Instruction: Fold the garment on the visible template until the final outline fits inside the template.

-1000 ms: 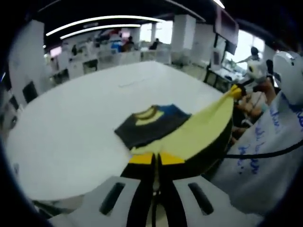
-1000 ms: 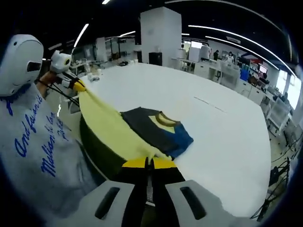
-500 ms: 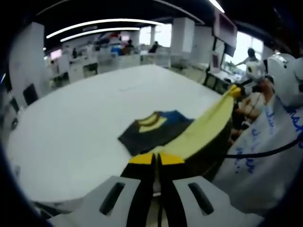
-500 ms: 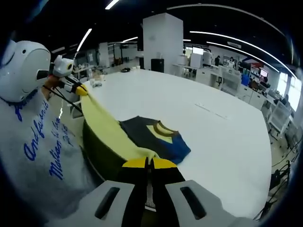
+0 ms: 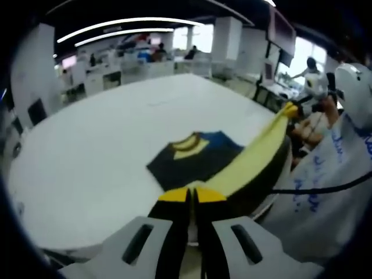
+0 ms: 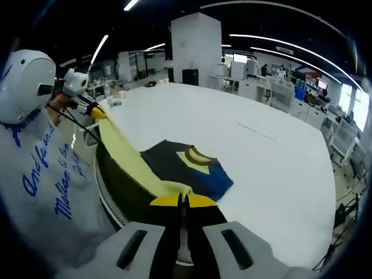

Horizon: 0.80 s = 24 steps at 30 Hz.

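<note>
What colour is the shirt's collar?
Yellow. The collar is a yellow ring on the shirt, which is dark grey with a blue part. It shows best in the right gripper view.

We count one garment (image 5: 200, 160), dark with yellow and blue parts, on one white table (image 5: 87, 145), two grippers, the left gripper (image 5: 192, 195) and the right gripper (image 6: 183, 200), and one person's printed sleeve (image 6: 46, 174) alongside.
</note>
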### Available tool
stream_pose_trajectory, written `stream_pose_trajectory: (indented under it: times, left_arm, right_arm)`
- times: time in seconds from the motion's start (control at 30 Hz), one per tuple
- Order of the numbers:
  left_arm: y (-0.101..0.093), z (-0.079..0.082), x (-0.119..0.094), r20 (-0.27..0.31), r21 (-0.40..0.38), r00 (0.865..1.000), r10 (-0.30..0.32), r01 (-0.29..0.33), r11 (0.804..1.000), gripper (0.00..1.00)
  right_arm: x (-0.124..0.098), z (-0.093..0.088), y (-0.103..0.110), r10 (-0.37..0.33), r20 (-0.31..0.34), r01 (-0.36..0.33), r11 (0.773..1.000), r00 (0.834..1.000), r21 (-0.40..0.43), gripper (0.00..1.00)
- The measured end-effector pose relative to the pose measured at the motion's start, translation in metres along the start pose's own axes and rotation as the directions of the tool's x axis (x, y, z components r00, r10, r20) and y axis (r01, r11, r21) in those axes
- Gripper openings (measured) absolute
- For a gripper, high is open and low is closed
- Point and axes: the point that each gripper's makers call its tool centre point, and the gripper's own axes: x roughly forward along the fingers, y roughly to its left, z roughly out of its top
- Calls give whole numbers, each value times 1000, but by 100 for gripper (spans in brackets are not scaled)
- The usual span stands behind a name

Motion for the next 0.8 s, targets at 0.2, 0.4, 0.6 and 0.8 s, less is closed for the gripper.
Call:
stream_pose_trajectory:
  times: [0.2, 0.4, 0.6, 0.8]
  left_arm:
    - [9, 2, 14, -10, -4, 1000, 2, -2, 1000, 0]
    - [20, 6, 38, -11, 1, 1000, 5, -5, 1000, 0]
    - [33, 9, 57, -13, 11, 1000, 16, -16, 1000, 0]
    - [55, 1, 87, -49, 19, 998, 26, -25, 1000, 0]
  right_arm:
    - [11, 1, -9, -4, -7, 4, 1000, 1000, 1, 3]
    - [29, -1, -27, -32, -5, 32, 999, 999, 20, 3]
    - [47, 0, -38, -38, -2, 38, 999, 999, 24, 3]
    - [71, -5, -58, -69, 0, 69, 997, 998, 42, 3]
